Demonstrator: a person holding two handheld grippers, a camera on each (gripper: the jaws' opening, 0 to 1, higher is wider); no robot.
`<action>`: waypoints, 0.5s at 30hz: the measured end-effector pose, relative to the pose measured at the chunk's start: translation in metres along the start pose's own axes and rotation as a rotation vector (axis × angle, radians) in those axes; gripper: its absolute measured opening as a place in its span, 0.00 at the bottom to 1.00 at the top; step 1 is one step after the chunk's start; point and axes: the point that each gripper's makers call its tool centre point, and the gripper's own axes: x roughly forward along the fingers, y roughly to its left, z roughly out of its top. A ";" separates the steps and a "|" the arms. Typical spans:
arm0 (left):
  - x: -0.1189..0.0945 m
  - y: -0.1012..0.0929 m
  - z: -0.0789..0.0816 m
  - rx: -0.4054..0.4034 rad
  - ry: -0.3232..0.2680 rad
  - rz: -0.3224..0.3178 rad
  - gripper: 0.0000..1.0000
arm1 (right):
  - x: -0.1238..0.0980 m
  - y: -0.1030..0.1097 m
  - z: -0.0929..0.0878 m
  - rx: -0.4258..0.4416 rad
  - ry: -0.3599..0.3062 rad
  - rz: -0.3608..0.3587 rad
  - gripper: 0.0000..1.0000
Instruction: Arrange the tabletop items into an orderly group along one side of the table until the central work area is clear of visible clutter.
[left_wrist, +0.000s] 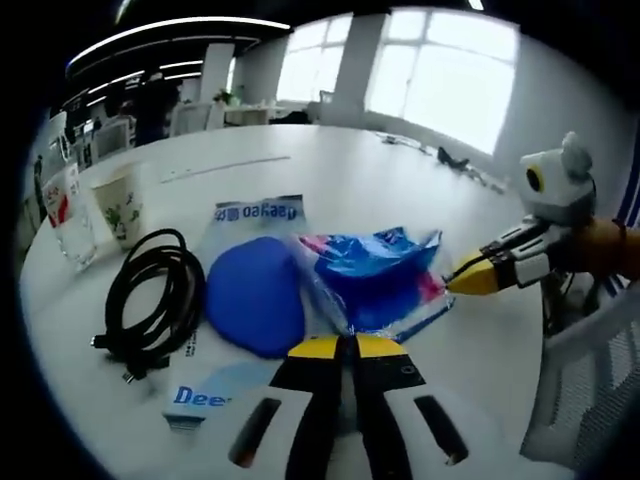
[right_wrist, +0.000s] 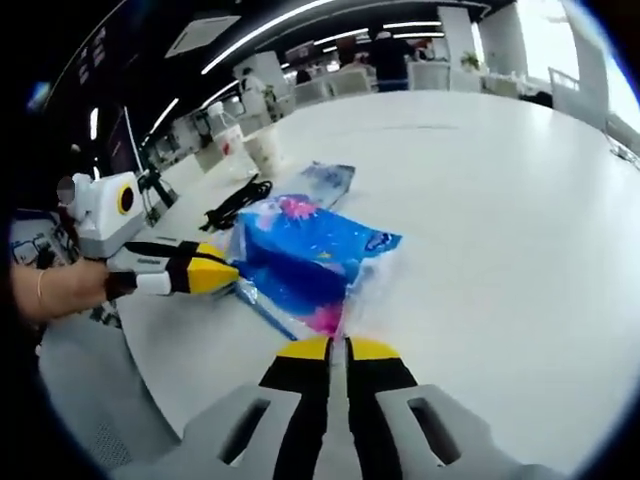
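White round table (left_wrist: 380, 180) carrying the items; blue plastic bag (left_wrist: 375, 272) lying at centre of the left gripper view, crumpled, with pink printing, and appearing again at centre left of the right gripper view (right_wrist: 305, 262); left gripper (left_wrist: 345, 350) rising from the bottom of its own view, yellow-tipped fingers (left_wrist: 322, 347) pressed together on the near edge of the bag, and entering the right gripper view from the left (right_wrist: 225, 272), held by a hand (right_wrist: 55, 288), tips sitting at the bag's edge; right gripper (right_wrist: 338, 350) rising from the bottom of its view, fingers (right_wrist: 370, 350) closed with the bag's pink corner running in between them, and showing at the right of the left gripper view (left_wrist: 462, 280), tips touching the bag's right corner; blue oval pad (left_wrist: 255, 295) lying just left of the bag, on top of a white printed packet (left_wrist: 225, 350); coiled black cable (left_wrist: 155, 290) lying left of the pad; paper cup (left_wrist: 120, 205) standing upright at upper left, beside a clear packet (left_wrist: 65, 215) at the far left edge
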 end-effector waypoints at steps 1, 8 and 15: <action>-0.001 -0.001 0.000 0.001 0.003 0.000 0.02 | -0.001 -0.001 0.000 0.005 0.000 -0.001 0.00; -0.002 -0.009 0.002 0.008 0.014 -0.005 0.02 | -0.007 -0.005 0.005 0.016 -0.018 -0.012 0.00; 0.001 -0.010 0.013 -0.012 0.017 -0.016 0.01 | -0.012 -0.009 0.012 -0.023 -0.020 -0.023 0.00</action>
